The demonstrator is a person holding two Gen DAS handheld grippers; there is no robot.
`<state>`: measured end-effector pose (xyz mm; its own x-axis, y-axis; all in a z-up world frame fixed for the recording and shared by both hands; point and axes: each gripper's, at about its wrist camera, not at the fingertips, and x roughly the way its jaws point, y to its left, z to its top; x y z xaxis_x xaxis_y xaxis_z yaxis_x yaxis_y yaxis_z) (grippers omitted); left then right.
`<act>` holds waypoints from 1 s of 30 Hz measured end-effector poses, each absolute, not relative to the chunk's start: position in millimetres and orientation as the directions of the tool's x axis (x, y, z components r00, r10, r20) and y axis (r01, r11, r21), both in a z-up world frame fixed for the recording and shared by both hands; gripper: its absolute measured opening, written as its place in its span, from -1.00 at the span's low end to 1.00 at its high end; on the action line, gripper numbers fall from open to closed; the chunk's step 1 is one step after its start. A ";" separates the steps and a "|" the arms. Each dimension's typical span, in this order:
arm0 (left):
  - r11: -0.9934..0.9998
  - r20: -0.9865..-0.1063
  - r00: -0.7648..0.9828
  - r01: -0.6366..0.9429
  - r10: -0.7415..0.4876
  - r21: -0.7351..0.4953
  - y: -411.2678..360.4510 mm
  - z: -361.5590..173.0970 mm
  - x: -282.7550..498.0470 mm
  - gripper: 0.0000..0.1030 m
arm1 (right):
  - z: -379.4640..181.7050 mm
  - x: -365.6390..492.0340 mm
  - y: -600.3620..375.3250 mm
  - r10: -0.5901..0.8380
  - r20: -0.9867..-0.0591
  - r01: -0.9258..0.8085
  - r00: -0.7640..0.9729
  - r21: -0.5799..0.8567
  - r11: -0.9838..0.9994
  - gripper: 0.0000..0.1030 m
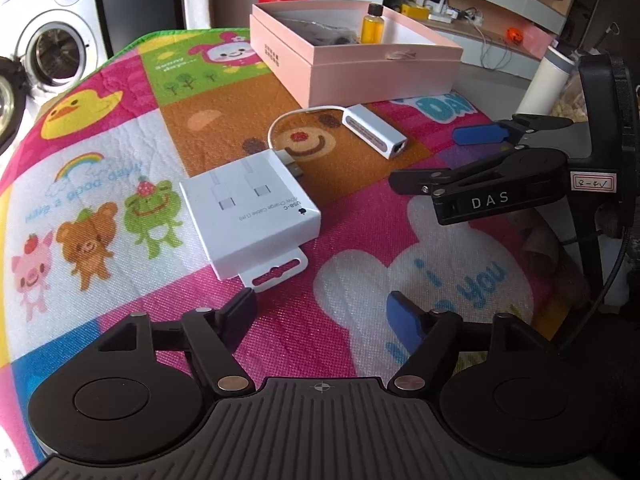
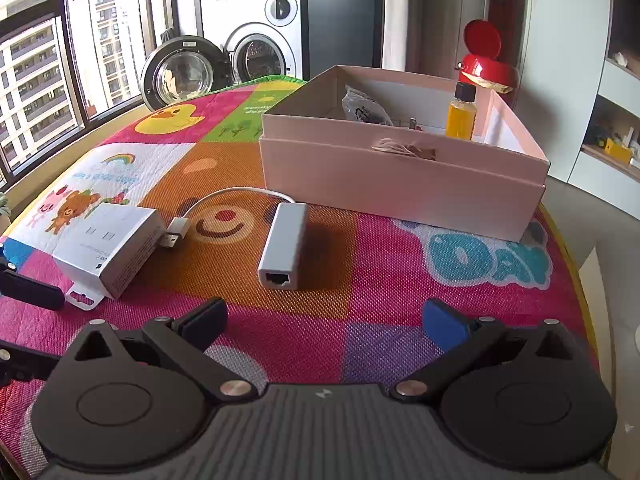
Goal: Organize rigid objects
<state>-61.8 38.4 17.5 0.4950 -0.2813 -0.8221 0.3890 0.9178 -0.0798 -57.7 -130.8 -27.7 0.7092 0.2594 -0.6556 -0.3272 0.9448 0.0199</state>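
A white USB-C cable box (image 1: 248, 220) lies on the cartoon mat, just ahead of my open, empty left gripper (image 1: 324, 314); it also shows in the right wrist view (image 2: 110, 248). A white ethernet adapter (image 1: 374, 131) with a looped cable lies beyond it, and sits right ahead of my open, empty right gripper (image 2: 326, 320), where the adapter (image 2: 282, 246) shows its port. The right gripper (image 1: 448, 158) hovers near the adapter in the left wrist view. An open pink box (image 1: 356, 64) at the back holds a small bottle of yellow liquid (image 1: 373, 24) and a dark bag (image 2: 366, 108).
The colourful mat (image 2: 360, 280) covers a round table. A red container (image 2: 482, 60) stands behind the pink box (image 2: 400, 184). A washing machine (image 2: 256, 40) with its door open is beyond the table's far edge. A white cylinder (image 1: 548, 80) stands off the right side.
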 end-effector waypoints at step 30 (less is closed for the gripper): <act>0.992 -0.715 0.689 0.103 -0.121 -0.068 38.3 11.5 -14.2 0.46 | -27.3 -54.5 -130.0 0.272 -0.666 -0.337 0.694 0.032 0.941 1.00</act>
<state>-14.2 38.3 11.5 0.6887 -0.1210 -0.7149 0.1033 0.9923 -0.0684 -54.5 -130.0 -27.3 0.6945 0.2717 -0.6663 -0.3374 0.9408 0.0319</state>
